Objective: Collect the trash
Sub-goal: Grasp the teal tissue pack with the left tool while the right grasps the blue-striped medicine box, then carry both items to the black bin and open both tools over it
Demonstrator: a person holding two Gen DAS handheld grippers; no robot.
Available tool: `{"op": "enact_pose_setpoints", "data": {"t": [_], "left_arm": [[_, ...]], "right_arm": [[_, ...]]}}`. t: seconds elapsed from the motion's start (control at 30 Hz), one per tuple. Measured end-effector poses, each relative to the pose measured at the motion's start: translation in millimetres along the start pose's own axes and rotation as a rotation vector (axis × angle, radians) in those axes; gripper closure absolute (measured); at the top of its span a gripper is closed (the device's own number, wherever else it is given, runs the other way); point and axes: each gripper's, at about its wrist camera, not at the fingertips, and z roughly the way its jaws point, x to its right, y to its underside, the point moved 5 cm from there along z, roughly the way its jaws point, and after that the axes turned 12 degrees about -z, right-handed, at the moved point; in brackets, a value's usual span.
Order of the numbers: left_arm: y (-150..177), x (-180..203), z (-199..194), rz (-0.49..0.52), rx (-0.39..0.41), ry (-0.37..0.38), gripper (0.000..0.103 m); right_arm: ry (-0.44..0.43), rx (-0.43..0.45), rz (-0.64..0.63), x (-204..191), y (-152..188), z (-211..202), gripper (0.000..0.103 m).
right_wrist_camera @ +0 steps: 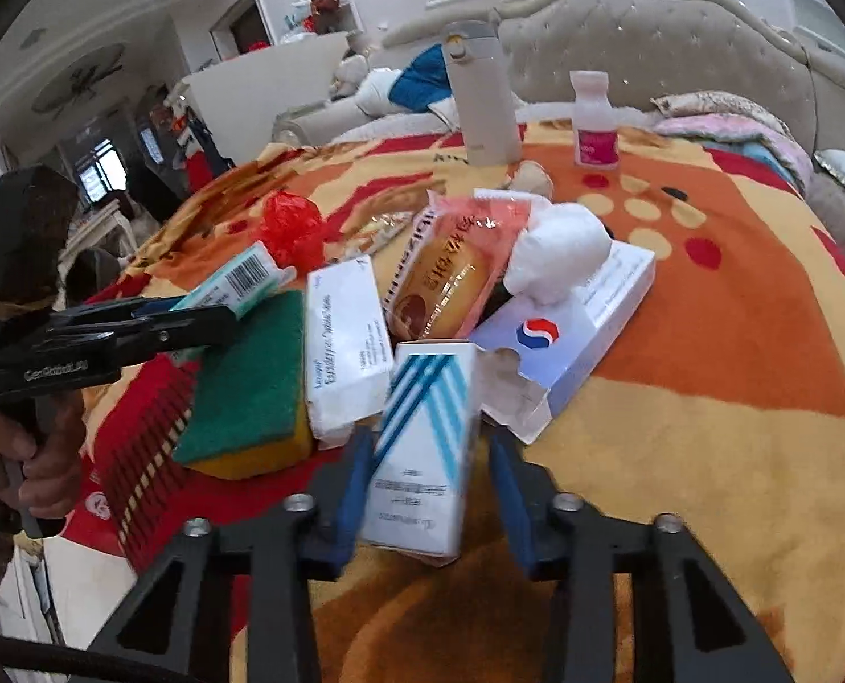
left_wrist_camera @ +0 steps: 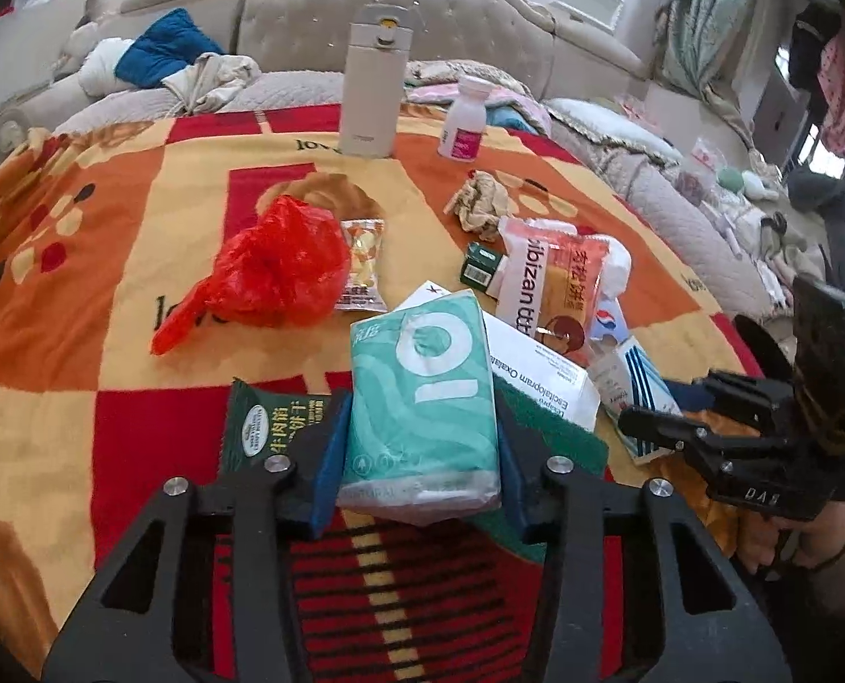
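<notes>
Tongs on both sides had something between them. The left tongs (left_wrist_camera: 422,444) were clamped on the soft teal plastic tissue pack (left_wrist_camera: 422,393), pads pressing both flanks. The right tongs (right_wrist_camera: 431,472) straddled the white carton with blue stripes (right_wrist_camera: 422,444); the left pad touched, but I couldn't tell if the right one did. Both pieces sat at the near edge of the pile on the orange-and-red patterned surface (right_wrist_camera: 707,427). I figured squeezing gently and lifting straight up was best, so the green-and-yellow sponge (right_wrist_camera: 246,387) and white medicine box (right_wrist_camera: 345,341) alongside didn't get dragged.
</notes>
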Motion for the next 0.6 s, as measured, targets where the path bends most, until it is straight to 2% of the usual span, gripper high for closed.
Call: {"op": "enact_pose_setpoints", "data": {"t": [0.13, 0.4, 0.6], "left_arm": [[-1.9, 1.5, -14.9, -0.028, 0.044, -0.006, 0.064], [-8.2, 9.6, -48.2, -0.073, 0.125, -0.033, 0.064], [7.1, 23.4, -49.2, -0.103, 0.108, -0.048, 0.064]], "right_arm": [[0.009, 0.01, -0.026, -4.0, 2.1, -5.2, 0.071], [0.015, 0.084, 0.025, 14.1, 3.4, -38.7, 0.071], [0.064, 0.09, 0.03, 26.6, 9.6, -59.0, 0.071]]}}
